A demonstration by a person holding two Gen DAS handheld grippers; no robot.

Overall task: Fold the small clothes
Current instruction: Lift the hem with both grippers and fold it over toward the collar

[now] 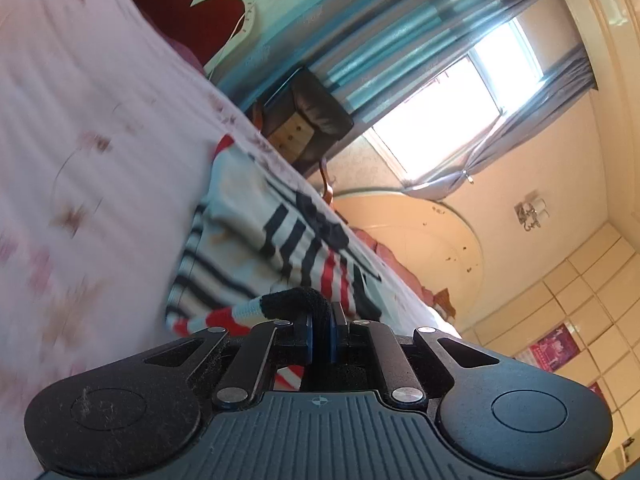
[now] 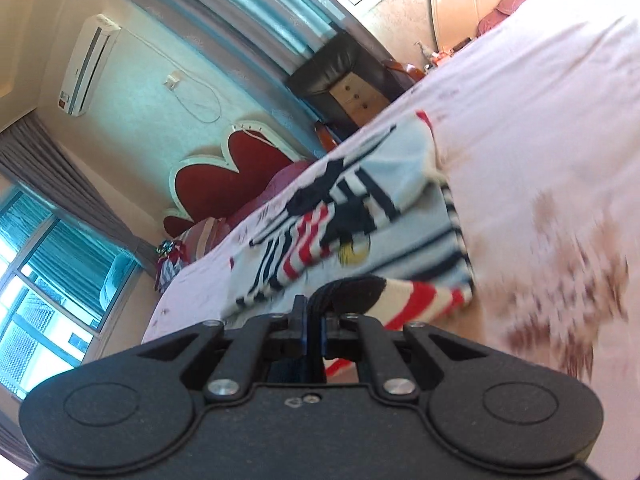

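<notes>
A small white knitted garment [image 1: 256,240] with navy and red stripes and a black cartoon figure lies on the pink floral bed sheet [image 1: 80,120]. My left gripper [image 1: 322,320] is shut on a black cuff with a red-and-white striped sleeve end, lifted off the sheet. In the right wrist view the same garment [image 2: 380,208] spreads ahead. My right gripper [image 2: 314,312] is shut on another black cuff whose red-striped sleeve trails to the right. Both views are steeply tilted and the sheet is motion-blurred.
A red heart-shaped headboard [image 2: 224,176] and pillows stand at the bed's far end. A dark leather chair [image 1: 312,116] sits beside the bed, under teal curtains [image 1: 400,32]. The floral bed sheet [image 2: 540,120] stretches wide on both sides of the garment.
</notes>
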